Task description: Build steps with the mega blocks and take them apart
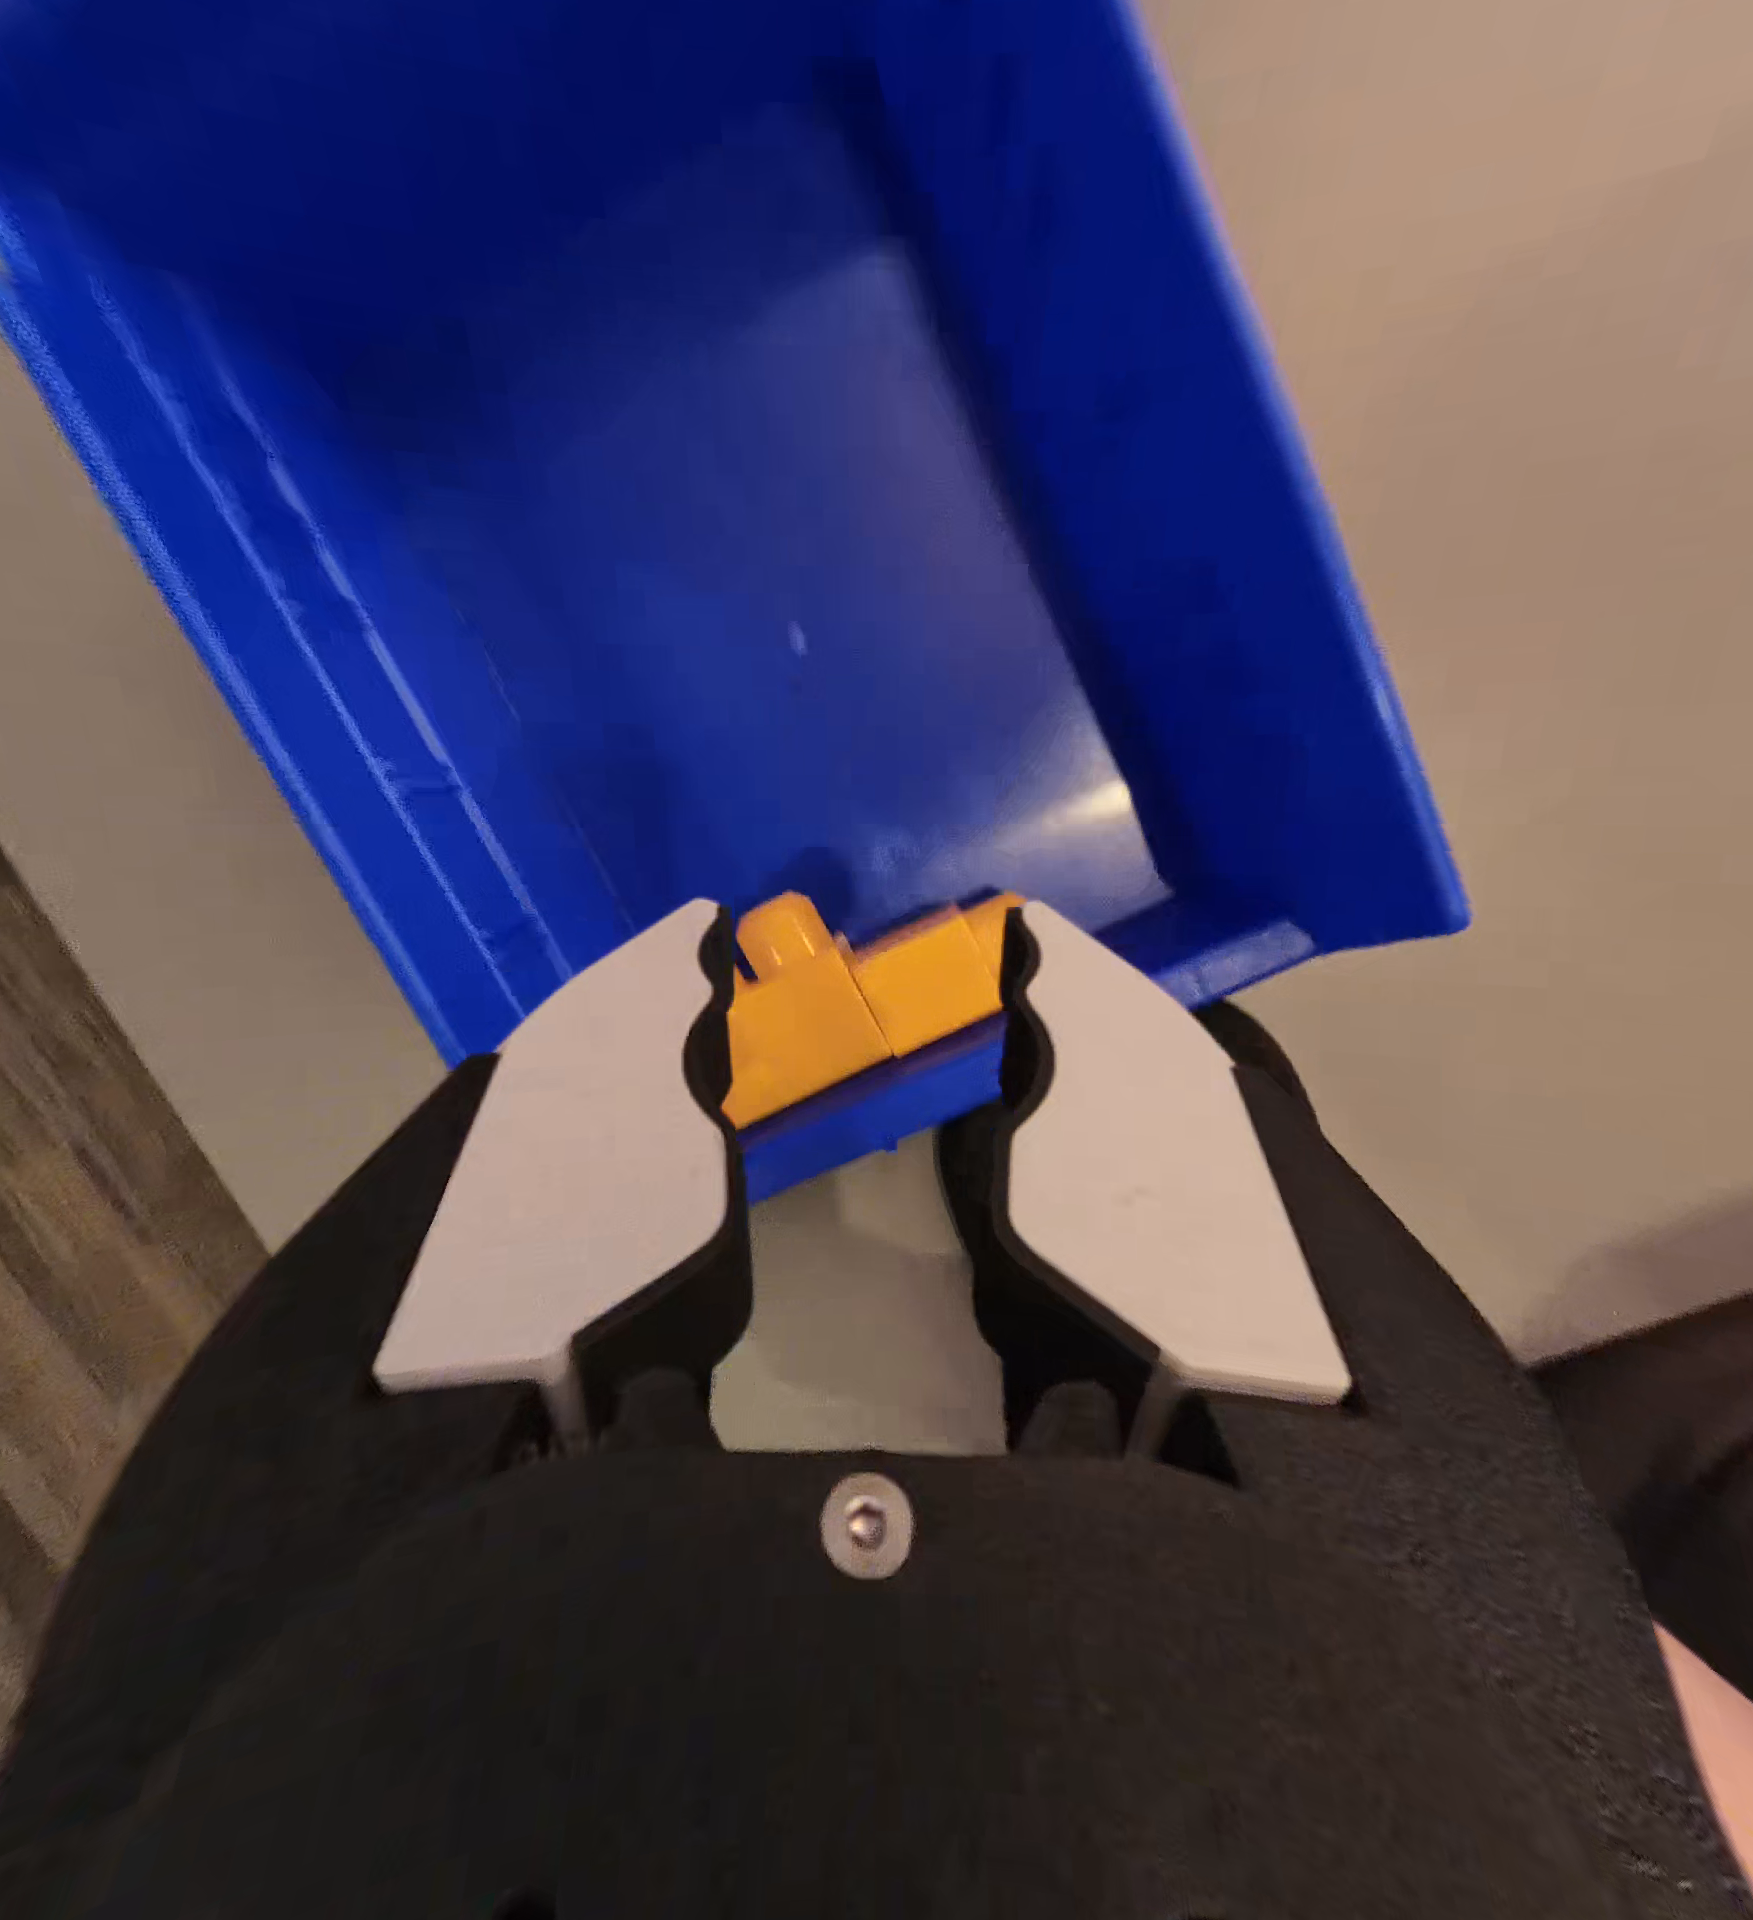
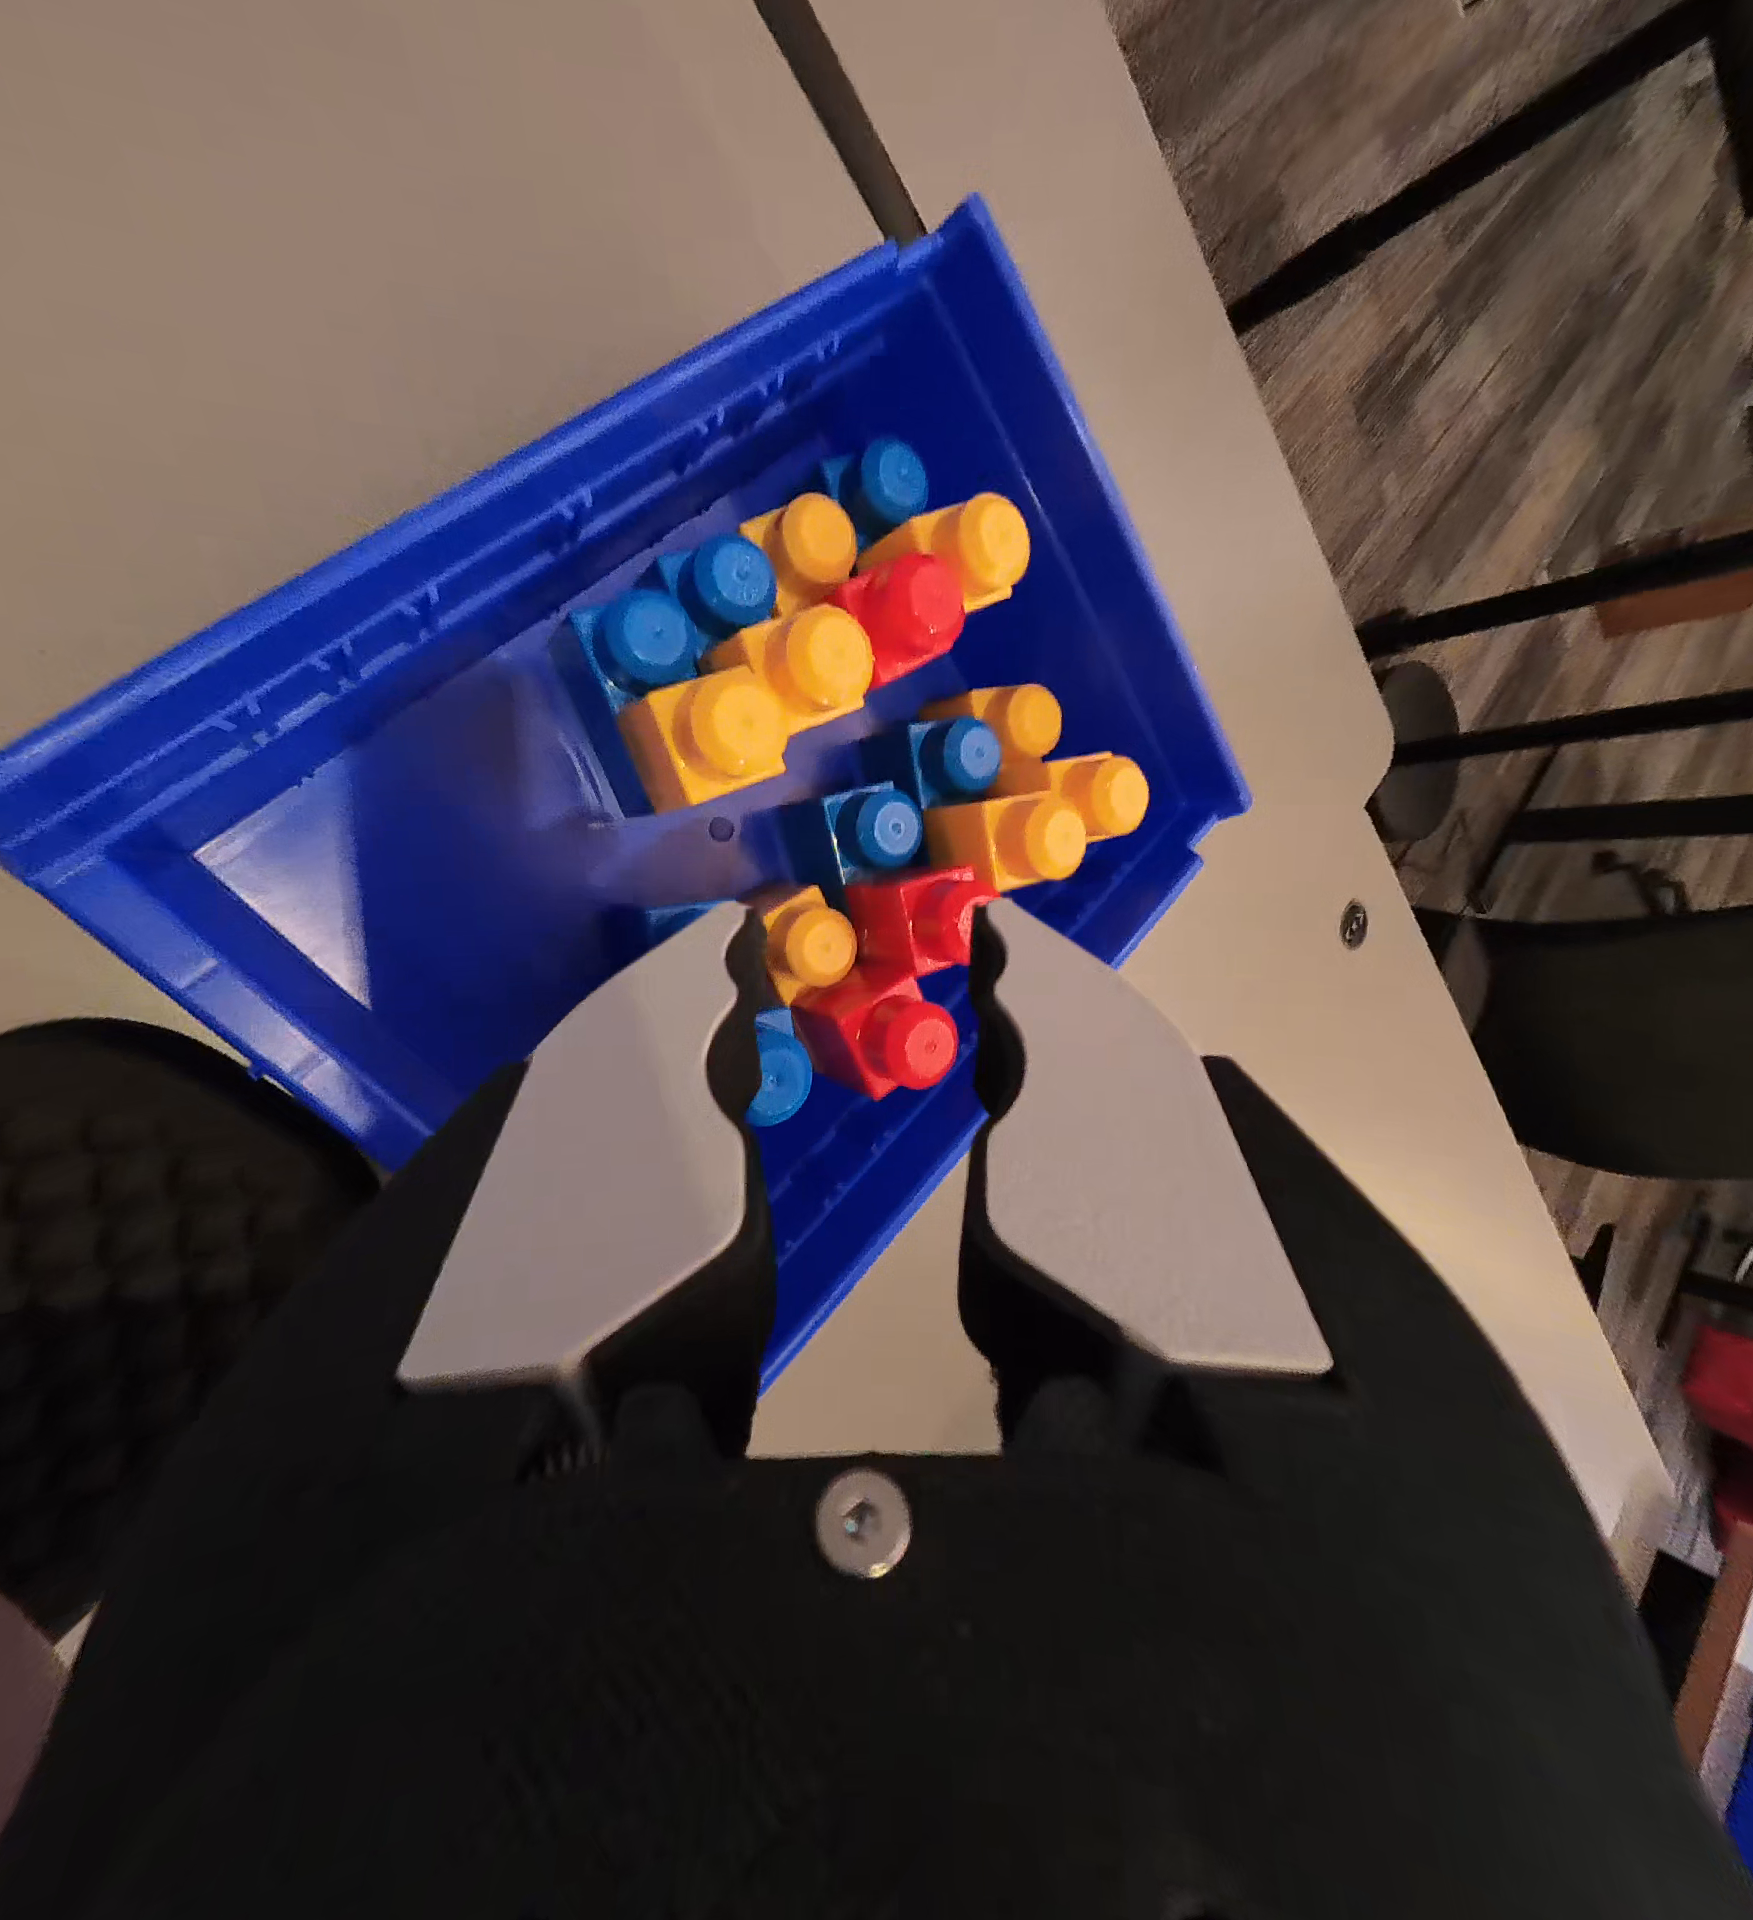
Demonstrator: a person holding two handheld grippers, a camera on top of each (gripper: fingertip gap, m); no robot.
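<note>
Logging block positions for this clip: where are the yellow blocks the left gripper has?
In the left wrist view, the yellow blocks sit clamped between the left gripper fingers, just over the near rim of the blue bin.

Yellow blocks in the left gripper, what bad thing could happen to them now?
1. The left gripper pinches the yellow blocks only near its fingertips, so they might slip out.
2. A seam shows between the two yellow pieces. They may split, and one might drop outside the empty blue bin, since they sit right at its edge.
</note>
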